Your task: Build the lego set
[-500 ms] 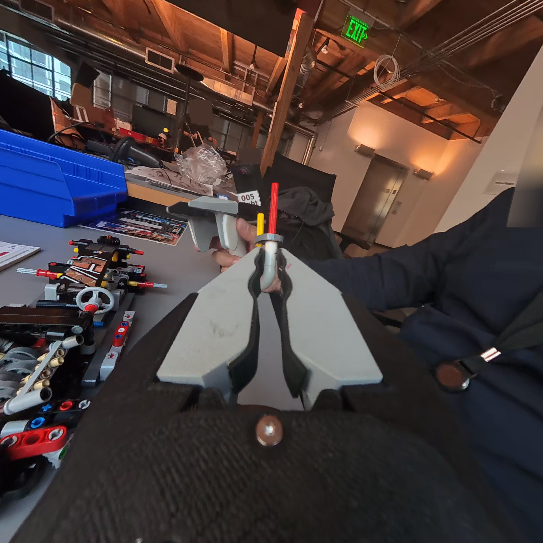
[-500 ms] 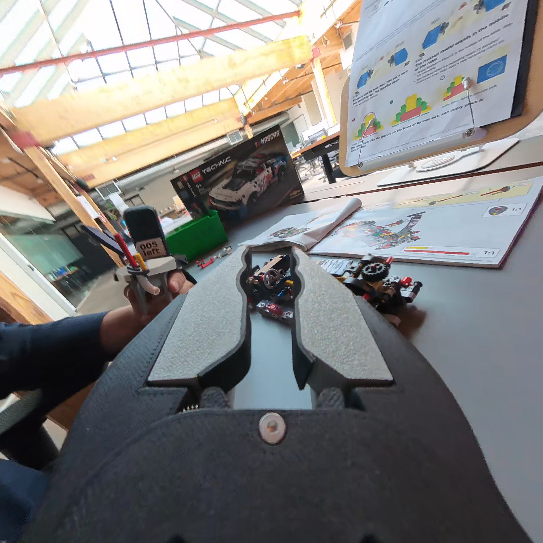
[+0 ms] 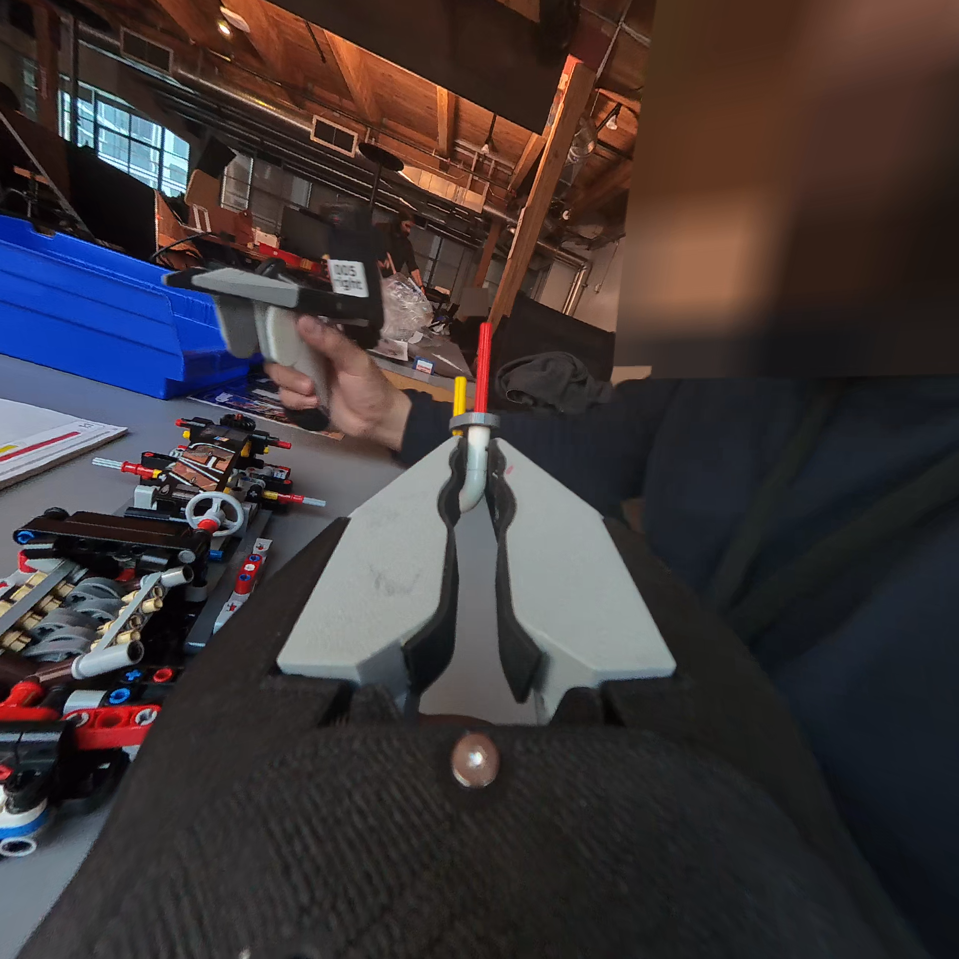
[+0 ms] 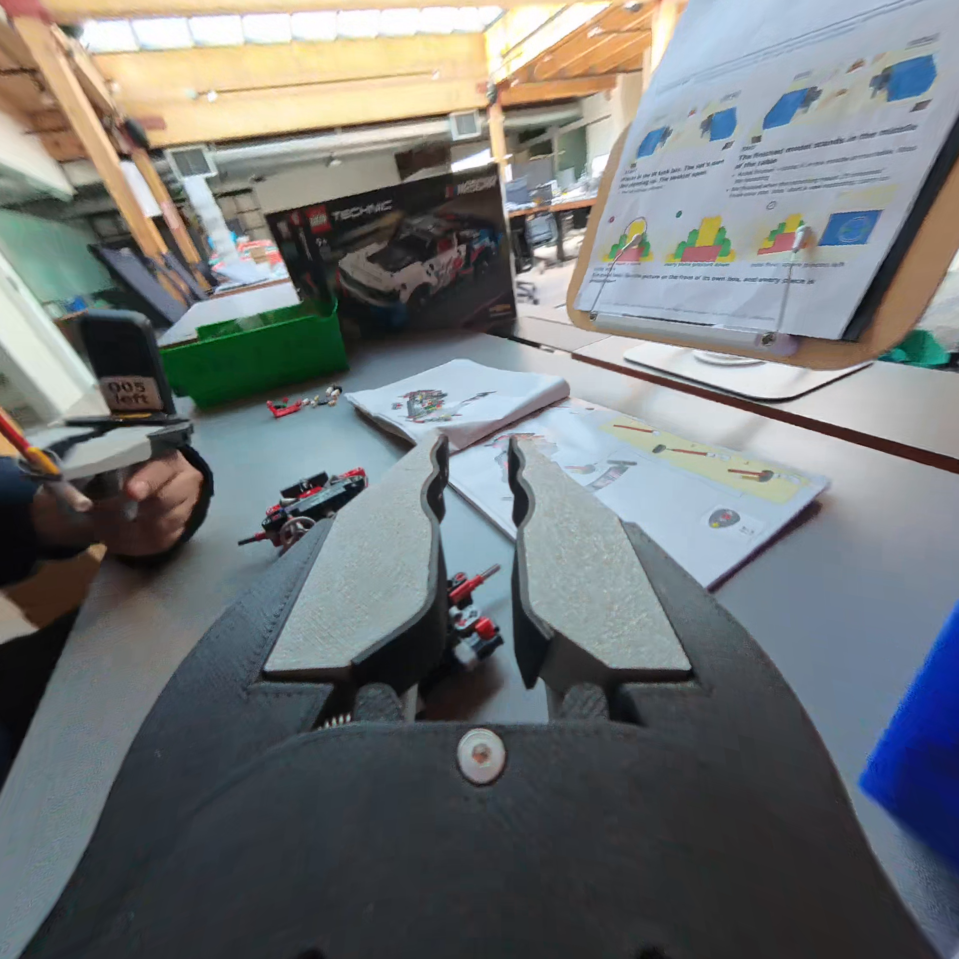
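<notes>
My left gripper [image 3: 475, 469] is shut on a small brick sub-assembly [image 3: 476, 456]: a curved white pipe piece between the pads, a grey ring on top, a red axle [image 3: 484, 366] and a shorter yellow axle [image 3: 459, 394] standing up from it. It is held above the table's near edge. The same piece shows at the far left of the right wrist view [image 4: 36, 467]. My right gripper [image 4: 475, 467] is open with nothing between its pads, raised over the grey table [image 4: 830, 622] above the open instruction booklet [image 4: 648, 493]. It also shows in the left wrist view [image 3: 270, 306], held by a hand. A partly built brick car chassis [image 3: 129, 560] lies on the table to the left.
A blue bin [image 3: 88, 311] stands at the back left. A green bin [image 4: 259, 353] and the set's box [image 4: 405, 259] stand at the far side. A document stand with a printed sheet [image 4: 768, 181] is at the right. Loose small pieces [image 4: 306, 405] lie near the green bin. Left tips to right tips: about 25 centimetres.
My right gripper has risen and swung away from the left one, over the booklet, its jaws still apart. My left gripper keeps its hold on the axle piece, nearly still.
</notes>
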A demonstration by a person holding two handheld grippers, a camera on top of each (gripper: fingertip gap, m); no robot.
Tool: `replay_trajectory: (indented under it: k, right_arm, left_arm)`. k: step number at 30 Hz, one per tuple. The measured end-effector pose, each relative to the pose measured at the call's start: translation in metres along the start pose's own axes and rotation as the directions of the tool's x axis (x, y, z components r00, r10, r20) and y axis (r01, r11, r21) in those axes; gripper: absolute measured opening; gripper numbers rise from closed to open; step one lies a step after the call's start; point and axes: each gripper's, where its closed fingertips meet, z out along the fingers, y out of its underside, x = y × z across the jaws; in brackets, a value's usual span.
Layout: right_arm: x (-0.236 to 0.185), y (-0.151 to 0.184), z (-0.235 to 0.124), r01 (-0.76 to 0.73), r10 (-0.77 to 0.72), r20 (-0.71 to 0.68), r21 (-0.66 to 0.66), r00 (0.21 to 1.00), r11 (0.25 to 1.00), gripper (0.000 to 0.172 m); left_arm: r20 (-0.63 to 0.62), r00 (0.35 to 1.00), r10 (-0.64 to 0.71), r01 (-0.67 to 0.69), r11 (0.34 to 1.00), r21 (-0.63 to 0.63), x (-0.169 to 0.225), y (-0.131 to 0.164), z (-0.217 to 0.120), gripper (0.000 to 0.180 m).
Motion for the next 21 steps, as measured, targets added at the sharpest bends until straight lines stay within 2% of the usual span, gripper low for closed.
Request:
replay_trajectory:
  k: [5,10,12,14,17,21]
  right_arm:
    - [-0.008,0.026,0.027,-0.039,0.062,0.245,-0.101,0.968,0.994,0.023]
    - [-0.031,0.030,0.015,-0.032,0.074,0.331,-0.130,0.941,0.991,0.038]
    - [-0.049,0.030,0.015,0.082,-0.015,0.362,-0.171,0.932,0.982,0.046]
    - [-0.062,0.039,0.017,0.248,-0.160,0.352,-0.220,0.922,0.944,0.046]
    - [-0.068,0.060,0.022,0.422,-0.324,0.315,-0.326,0.892,0.846,0.044]
    - [-0.067,0.077,0.030,0.562,-0.484,0.286,-0.414,0.827,0.716,0.043]
  left_arm:
    - [0.008,1.000,0.003,-0.003,1.000,0.005,-0.001,0.000,-0.001,0.005]
    - [0.049,0.999,-0.004,0.003,1.000,0.029,-0.007,-0.003,-0.003,0.005]
    - [0.045,0.999,0.002,-0.004,1.000,0.029,-0.005,-0.003,-0.003,0.005]
    - [0.037,0.999,0.006,-0.007,1.000,0.031,-0.004,-0.003,-0.003,0.005]
    - [0.028,1.000,0.009,-0.009,1.000,0.027,-0.003,-0.003,-0.003,0.005]
    - [0.018,1.000,0.004,-0.004,1.000,0.027,-0.002,-0.003,-0.003,0.005]
